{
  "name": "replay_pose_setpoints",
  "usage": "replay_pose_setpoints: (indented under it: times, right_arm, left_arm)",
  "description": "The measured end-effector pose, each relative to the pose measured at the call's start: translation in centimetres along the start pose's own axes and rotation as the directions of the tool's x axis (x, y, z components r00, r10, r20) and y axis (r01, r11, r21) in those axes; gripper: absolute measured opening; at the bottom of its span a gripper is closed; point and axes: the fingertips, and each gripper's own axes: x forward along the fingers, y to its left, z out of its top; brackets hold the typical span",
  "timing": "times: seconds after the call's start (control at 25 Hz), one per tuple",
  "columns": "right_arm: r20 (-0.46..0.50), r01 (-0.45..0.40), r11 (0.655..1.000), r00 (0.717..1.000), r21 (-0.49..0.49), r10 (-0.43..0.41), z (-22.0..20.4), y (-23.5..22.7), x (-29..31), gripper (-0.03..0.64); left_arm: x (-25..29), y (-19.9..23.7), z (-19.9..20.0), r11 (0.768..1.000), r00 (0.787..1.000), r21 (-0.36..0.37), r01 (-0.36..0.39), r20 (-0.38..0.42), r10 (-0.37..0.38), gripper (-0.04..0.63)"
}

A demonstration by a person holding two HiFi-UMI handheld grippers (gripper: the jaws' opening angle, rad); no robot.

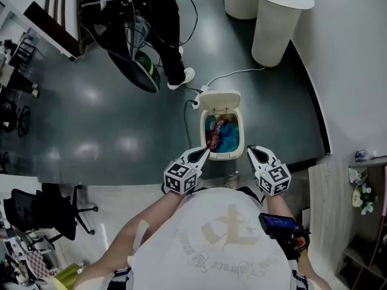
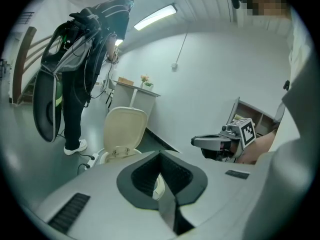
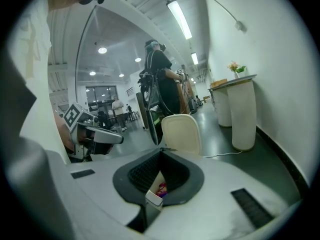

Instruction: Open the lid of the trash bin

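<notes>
The cream trash bin [image 1: 241, 133] stands on the dark floor with its lid [image 1: 220, 99] tipped up and back. Blue and red rubbish shows inside. My left gripper [image 1: 201, 154] hovers over the bin's near left corner and my right gripper [image 1: 252, 152] over its near right corner; both are shut with nothing in them and touch nothing. In the left gripper view the raised lid [image 2: 124, 129] rises beyond my jaws [image 2: 161, 156], with the right gripper [image 2: 197, 142] alongside. The right gripper view shows the lid [image 3: 181, 133] past its jaws [image 3: 161, 154], and the left gripper [image 3: 117, 139].
A person in black [image 1: 166, 29] with a large dark bag stands beyond the bin. A power strip and white cable [image 1: 196, 101] lie by the lid. White round pedestals [image 1: 275, 23] stand along the curved wall. A shelf with flowers [image 1: 363, 198] is at the right, an office chair [image 1: 48, 210] at the left.
</notes>
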Motion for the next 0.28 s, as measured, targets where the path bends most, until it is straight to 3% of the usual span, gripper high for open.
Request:
replay_pose_setpoints:
  times: [0.28]
  right_arm:
    - [-0.004,-0.024,1.000,1.000,-0.001,0.024,0.06,0.36,0.32,0.005]
  left_arm:
    - [-0.30,0.13,-0.30,1.000,1.000,-0.013,-0.017,0.001,0.017,0.014]
